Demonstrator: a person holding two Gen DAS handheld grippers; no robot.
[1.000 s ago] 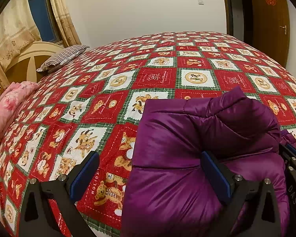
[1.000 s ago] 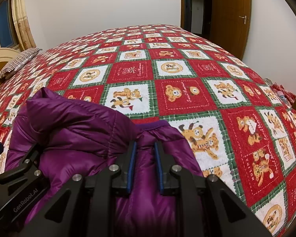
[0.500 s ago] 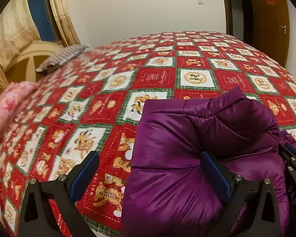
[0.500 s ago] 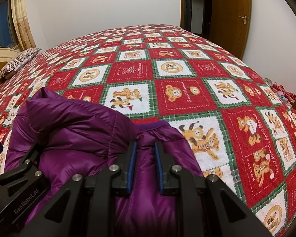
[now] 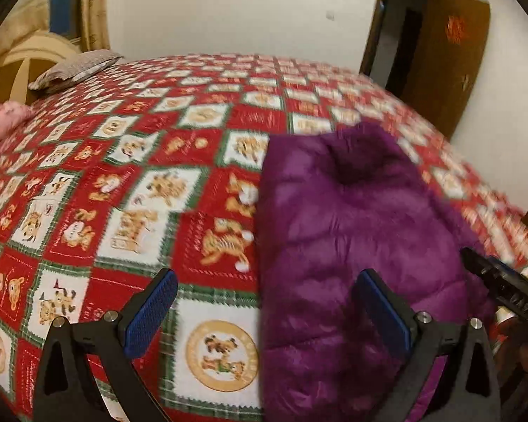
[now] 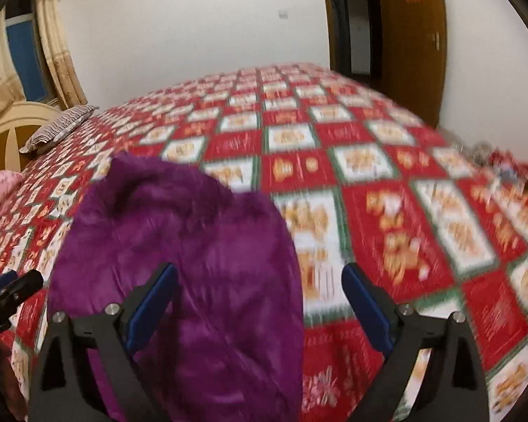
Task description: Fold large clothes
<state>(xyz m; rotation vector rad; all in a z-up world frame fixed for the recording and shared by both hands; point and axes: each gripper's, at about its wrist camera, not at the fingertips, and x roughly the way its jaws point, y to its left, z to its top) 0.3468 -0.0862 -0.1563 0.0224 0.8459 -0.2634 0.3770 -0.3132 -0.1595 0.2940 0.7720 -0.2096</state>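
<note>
A purple puffer jacket [image 5: 352, 232] lies folded in a bundle on the bed; it also shows in the right wrist view [image 6: 193, 253]. My left gripper [image 5: 267, 309] is open, above the jacket's left edge, with its right finger over the jacket. My right gripper [image 6: 260, 306] is open and empty, above the jacket's right edge. The right gripper shows at the right edge of the left wrist view [image 5: 503, 292]. Both views are motion-blurred.
The bed has a red, green and white bear-patterned quilt [image 5: 151, 183], also seen in the right wrist view [image 6: 422, 218]. A striped pillow [image 5: 77, 70] and a pink cloth [image 5: 0, 123] lie at the far left. A wooden door [image 6: 412, 35] stands at the back right.
My right gripper has opened and let go of the jacket. Both grippers have pulled back and risen from the jacket, which now lies on the quilt.
</note>
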